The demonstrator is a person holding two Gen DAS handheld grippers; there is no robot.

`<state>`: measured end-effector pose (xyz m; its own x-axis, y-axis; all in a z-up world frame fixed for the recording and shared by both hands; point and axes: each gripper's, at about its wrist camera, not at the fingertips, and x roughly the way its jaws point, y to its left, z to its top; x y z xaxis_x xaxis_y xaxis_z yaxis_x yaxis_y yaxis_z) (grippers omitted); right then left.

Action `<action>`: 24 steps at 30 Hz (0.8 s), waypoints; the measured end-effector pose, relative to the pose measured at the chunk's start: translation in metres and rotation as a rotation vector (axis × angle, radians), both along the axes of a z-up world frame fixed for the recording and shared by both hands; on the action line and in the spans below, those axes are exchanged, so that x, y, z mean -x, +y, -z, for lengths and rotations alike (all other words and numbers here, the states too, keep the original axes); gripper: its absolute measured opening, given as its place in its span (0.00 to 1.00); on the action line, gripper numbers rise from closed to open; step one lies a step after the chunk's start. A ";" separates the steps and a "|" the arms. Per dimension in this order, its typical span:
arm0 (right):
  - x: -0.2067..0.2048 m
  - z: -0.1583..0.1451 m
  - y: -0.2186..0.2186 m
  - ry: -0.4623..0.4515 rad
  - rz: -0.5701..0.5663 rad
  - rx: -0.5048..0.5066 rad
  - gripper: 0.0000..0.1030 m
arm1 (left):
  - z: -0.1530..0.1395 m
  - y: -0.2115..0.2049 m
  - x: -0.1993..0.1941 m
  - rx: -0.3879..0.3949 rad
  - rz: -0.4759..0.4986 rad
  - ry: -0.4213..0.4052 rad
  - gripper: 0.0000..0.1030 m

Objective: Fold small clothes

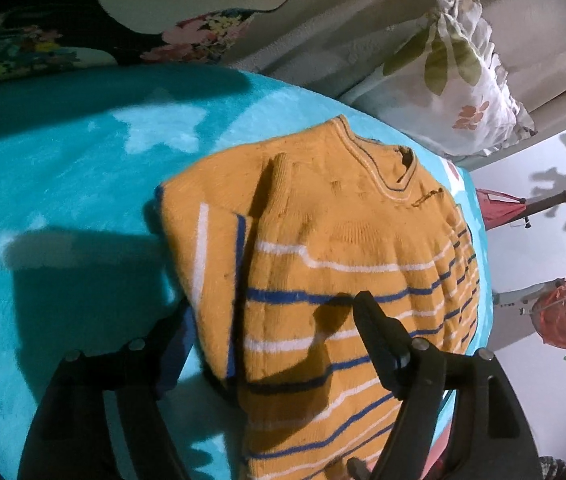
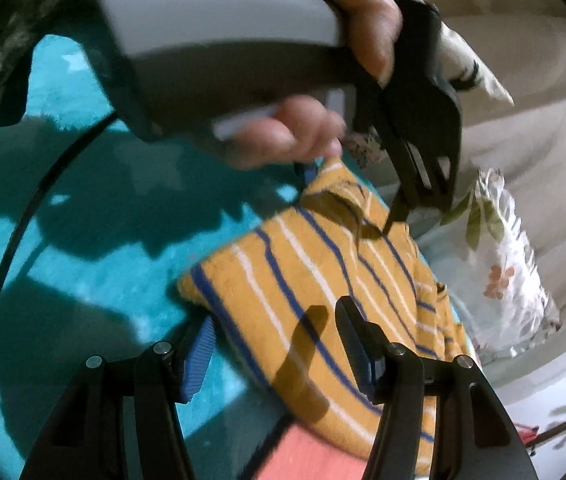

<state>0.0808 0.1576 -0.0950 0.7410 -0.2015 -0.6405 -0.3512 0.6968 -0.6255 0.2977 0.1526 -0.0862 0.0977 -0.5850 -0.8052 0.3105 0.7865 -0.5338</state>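
Progress on the fold was partial at this moment; the striped sweater (image 1: 347, 248), mustard knit with blue and white bands, lay on the turquoise blanket (image 1: 63, 184) close to that blanket's far right edge, its neckline turned toward the floral pillow (image 1: 455, 76); one side panel with its sleeve had been laid over the body, forming a raised ridge down the left of the chest, so one lengthwise fold was judged done; the opposite side near the blanket's edge was bunched into ripples rather than laid flat, and the hem end was not yet brought up toward the collar; a crosswise fold and a smoothing pass were judged outstanding. The left gripper (image 1: 271, 308) stood with its fingers spread apart, one over the blanket beside the folded edge, the other over the striped body; no pad pressed cloth, so it was released. In the right wrist view the same gripper (image 2: 399, 216) was seen from the side, held in a hand (image 2: 347, 12), its tips at or just above the knit near the far end; contact there could not be settled. The right gripper (image 2: 279, 328) was likewise parted, a corner of the sweater lying between its fingers without being pinched; it grasped nothing. A salmon-pink cloth (image 2: 315, 452) lay under the near end of the sweater; whether it was a further garment awaiting folding could not be told.
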 end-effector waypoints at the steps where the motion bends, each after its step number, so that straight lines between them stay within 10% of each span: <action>1: 0.000 0.001 0.003 -0.005 -0.011 0.009 0.61 | 0.000 -0.001 -0.002 0.005 0.002 0.004 0.74; 8: -0.008 0.005 0.015 -0.024 -0.040 0.028 0.58 | 0.006 0.000 -0.024 0.036 -0.017 0.034 0.73; 12: -0.017 0.002 0.013 0.073 -0.027 -0.036 0.13 | 0.008 -0.003 -0.027 -0.029 -0.053 0.028 0.20; 24: -0.011 -0.052 -0.034 0.055 0.027 -0.231 0.08 | -0.025 -0.010 -0.010 -0.017 -0.107 -0.058 0.15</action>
